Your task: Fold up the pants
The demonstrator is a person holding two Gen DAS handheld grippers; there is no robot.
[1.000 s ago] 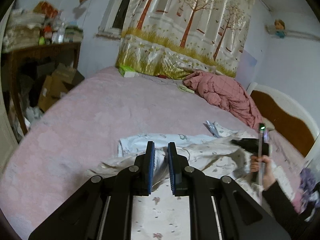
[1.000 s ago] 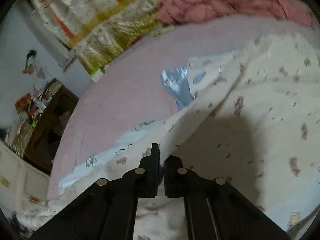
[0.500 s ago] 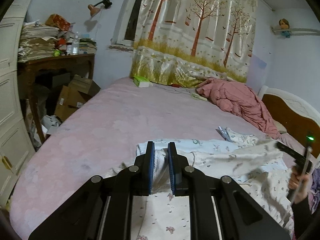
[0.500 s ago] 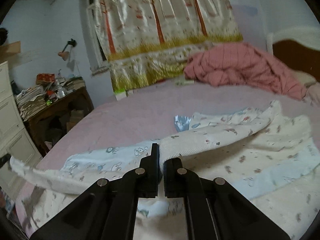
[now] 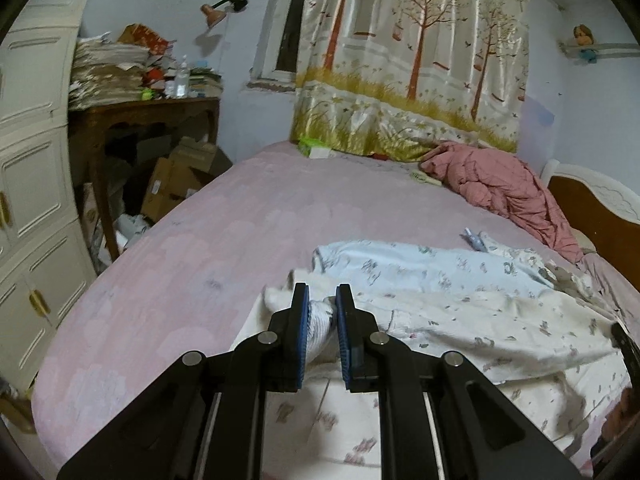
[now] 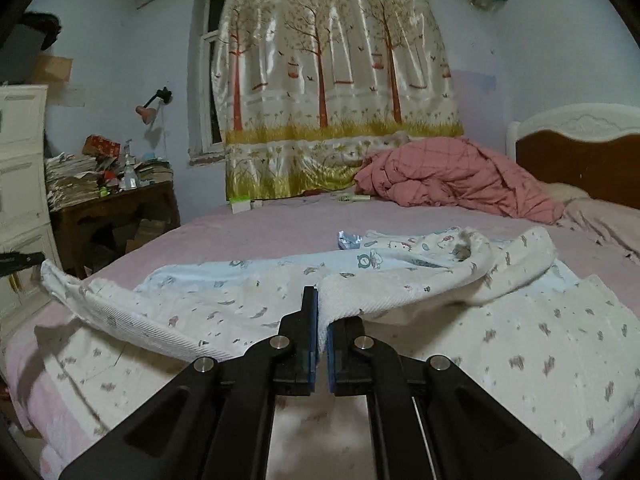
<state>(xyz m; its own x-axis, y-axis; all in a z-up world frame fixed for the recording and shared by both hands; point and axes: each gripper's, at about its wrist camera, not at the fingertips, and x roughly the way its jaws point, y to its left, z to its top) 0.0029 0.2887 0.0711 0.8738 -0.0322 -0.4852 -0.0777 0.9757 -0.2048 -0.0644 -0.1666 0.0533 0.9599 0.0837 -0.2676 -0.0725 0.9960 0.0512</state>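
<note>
Since a second ago, swung from a tilted close-up of cloth to a level look across the bed [image 6: 256, 236]. Right tongs [image 6: 322, 312] pinched nearly shut on a white edge of the pants [image 6: 520, 340], cloth trailing toward 2 o'clock. Left tongs [image 5: 322, 300] narrowly parted, clamping bunched white fabric, probably the same pants [image 5: 460, 304], spread toward 3 o'clock.

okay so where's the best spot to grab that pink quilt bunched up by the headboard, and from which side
Grip the pink quilt on a raised fold along its near edge, coming in level from the foot of the bed. It lies heaped, so ridges stand up; the headboard blocks the far side.
</note>
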